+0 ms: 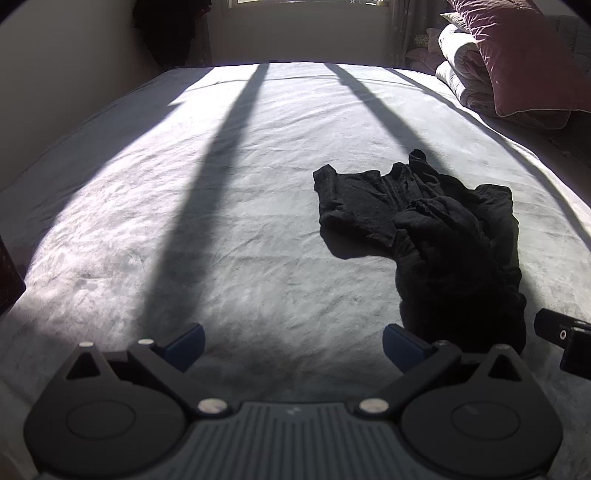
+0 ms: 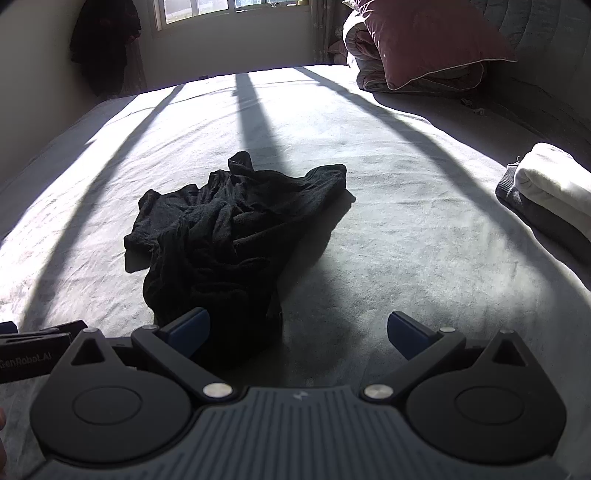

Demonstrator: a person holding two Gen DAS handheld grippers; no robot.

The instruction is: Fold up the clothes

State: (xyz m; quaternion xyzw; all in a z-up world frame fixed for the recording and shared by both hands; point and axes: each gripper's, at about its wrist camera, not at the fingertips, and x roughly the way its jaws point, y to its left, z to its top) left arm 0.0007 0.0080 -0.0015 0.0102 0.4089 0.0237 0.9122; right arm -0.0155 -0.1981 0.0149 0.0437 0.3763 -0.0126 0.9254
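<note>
Crumpled black garment [image 2: 229, 229] on a sunlit bed [image 1: 221, 221], both tongs spread wide and empty.

The pale sheet is crossed by long bar shadows from the window [image 2: 229, 11] beyond its far end. The left gripper [image 1: 293, 347] hovers left of the garment, the right gripper [image 2: 298, 334] at its near edge. A maroon pillow [image 2: 424, 40] tops rolled bedding; folded clothes [image 2: 550, 188] lie far right.

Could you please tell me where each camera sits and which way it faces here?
Left wrist: on the open left gripper, facing along the bed toward the window; black garment ahead-right.
Right wrist: on the open right gripper, facing likewise; garment ahead-left, folded clothes right.
Shared: garment, bed, maroon pillow.
</note>
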